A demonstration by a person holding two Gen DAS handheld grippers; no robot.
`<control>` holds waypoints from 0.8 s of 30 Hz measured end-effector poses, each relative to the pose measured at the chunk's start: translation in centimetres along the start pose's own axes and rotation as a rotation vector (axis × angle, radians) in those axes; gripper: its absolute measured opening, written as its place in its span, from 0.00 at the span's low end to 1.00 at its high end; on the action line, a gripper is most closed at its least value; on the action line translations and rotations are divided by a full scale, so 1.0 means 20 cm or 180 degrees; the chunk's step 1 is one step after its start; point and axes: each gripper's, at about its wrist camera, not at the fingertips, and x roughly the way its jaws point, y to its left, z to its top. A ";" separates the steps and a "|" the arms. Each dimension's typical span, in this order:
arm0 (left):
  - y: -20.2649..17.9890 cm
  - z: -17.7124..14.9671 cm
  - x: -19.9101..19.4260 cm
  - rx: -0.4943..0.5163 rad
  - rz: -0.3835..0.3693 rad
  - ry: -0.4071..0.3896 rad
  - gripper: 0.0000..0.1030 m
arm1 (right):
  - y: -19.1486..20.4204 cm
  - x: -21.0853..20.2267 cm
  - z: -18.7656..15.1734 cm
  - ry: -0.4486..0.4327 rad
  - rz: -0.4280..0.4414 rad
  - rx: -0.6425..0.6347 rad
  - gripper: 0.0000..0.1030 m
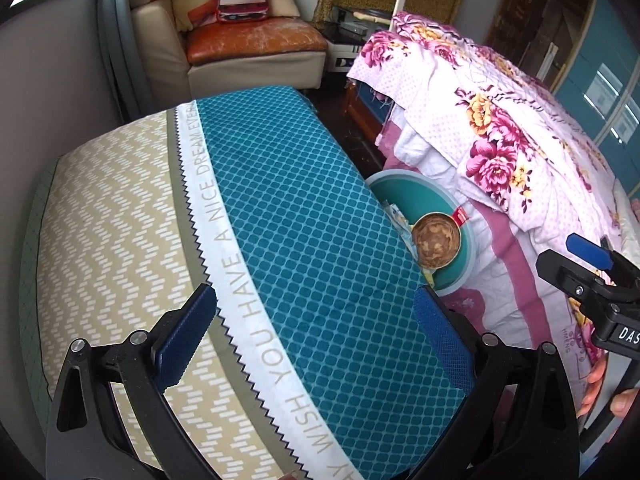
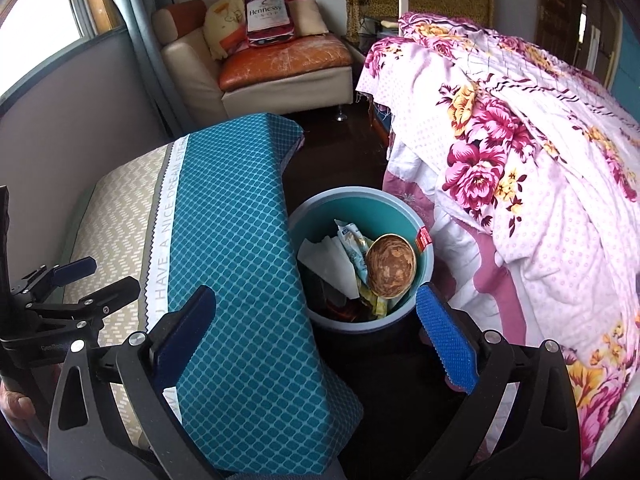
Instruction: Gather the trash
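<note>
Teal bin [image 2: 424, 264] on the floor between mattress [image 2: 240, 240] and bed [image 2: 540, 200] is heaped with wrappers and a bowl [image 2: 391, 267], so both wide, empty grippers, left gripper [image 1: 316, 340] and right gripper [image 2: 316, 340], risk toppling rubbish by adding more.

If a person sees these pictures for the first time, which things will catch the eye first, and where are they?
First the teal bin on the dark floor, between the cushion and the bed, holding a round paper bowl with brown residue, a white tissue and wrappers. Left of it lies the big teal and beige cushion with printed words; to the right, the pink floral quilt hangs off the bed. Both the left gripper and the right gripper have jaws open and empty.
</note>
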 end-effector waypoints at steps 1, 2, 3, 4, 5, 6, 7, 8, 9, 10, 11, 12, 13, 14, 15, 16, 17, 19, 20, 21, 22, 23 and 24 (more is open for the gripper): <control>0.00 -0.01 -0.01 0.0006 0.0009 -0.0010 0.96 | 0.00 0.00 0.00 0.0000 0.0000 0.0001 0.93; 0.00 -0.02 -0.02 0.0009 0.0011 -0.0017 0.96 | 0.00 -0.01 -0.01 0.0001 0.0002 0.0003 0.93; 0.00 -0.02 -0.02 0.0010 0.0011 -0.0020 0.96 | 0.01 -0.01 -0.01 0.0004 0.0002 0.0004 0.93; 0.00 -0.03 -0.03 0.0012 0.0013 -0.0025 0.96 | 0.01 -0.02 -0.02 0.0009 0.0002 0.0003 0.93; 0.00 -0.03 -0.03 0.0011 0.0014 -0.0027 0.96 | 0.01 -0.02 -0.02 0.0015 0.0004 0.0003 0.93; 0.00 -0.03 -0.03 0.0010 0.0013 -0.0029 0.96 | 0.01 -0.02 -0.02 0.0017 0.0004 0.0004 0.93; 0.00 -0.03 -0.03 0.0009 0.0011 -0.0031 0.96 | 0.02 -0.03 -0.03 0.0024 0.0003 0.0002 0.93; -0.01 -0.03 -0.03 0.0009 0.0012 -0.0033 0.96 | 0.02 -0.03 -0.03 0.0025 0.0002 -0.0001 0.93; -0.01 -0.03 -0.03 0.0009 0.0013 -0.0032 0.96 | 0.02 -0.03 -0.03 0.0029 0.0001 -0.0004 0.93; -0.01 -0.03 -0.03 0.0011 0.0011 -0.0031 0.96 | 0.02 -0.03 -0.03 0.0032 0.0005 -0.0005 0.93; -0.01 -0.03 -0.03 0.0013 0.0009 -0.0030 0.96 | 0.02 -0.03 -0.03 0.0028 0.0008 0.0003 0.93; -0.01 -0.03 -0.03 0.0017 0.0015 -0.0026 0.96 | 0.02 -0.02 -0.03 0.0029 0.0005 0.0005 0.93; -0.01 -0.03 -0.03 0.0018 0.0021 -0.0023 0.96 | 0.02 -0.02 -0.03 0.0033 0.0008 0.0006 0.93; -0.01 -0.03 -0.03 0.0019 0.0026 -0.0021 0.96 | 0.02 -0.01 -0.03 0.0045 0.0011 0.0013 0.93; -0.01 -0.03 -0.02 0.0017 0.0030 -0.0021 0.96 | 0.02 -0.01 -0.03 0.0048 0.0012 0.0014 0.93; 0.00 -0.03 -0.02 0.0010 0.0035 -0.0021 0.96 | 0.03 -0.01 -0.04 0.0051 0.0012 0.0013 0.93; 0.00 -0.03 -0.02 0.0004 0.0037 -0.0020 0.96 | 0.02 0.00 -0.03 0.0057 0.0015 0.0010 0.93; 0.00 -0.03 -0.01 -0.0012 0.0044 -0.0016 0.96 | 0.02 0.00 -0.03 0.0069 0.0016 0.0010 0.93; 0.01 -0.03 0.00 -0.0018 0.0048 -0.0014 0.96 | 0.02 0.01 -0.03 0.0079 0.0016 0.0016 0.93; 0.01 -0.03 0.00 -0.0024 0.0053 -0.0010 0.96 | 0.02 0.02 -0.03 0.0091 0.0016 0.0023 0.93; 0.01 -0.02 0.01 -0.0027 0.0055 -0.0006 0.96 | 0.02 0.02 -0.02 0.0094 0.0016 0.0026 0.93; 0.02 -0.02 0.01 -0.0029 0.0056 -0.0002 0.96 | 0.01 0.03 -0.02 0.0110 0.0016 0.0036 0.93; 0.02 -0.02 0.02 -0.0031 0.0061 0.0002 0.96 | 0.01 0.04 -0.02 0.0125 0.0018 0.0048 0.93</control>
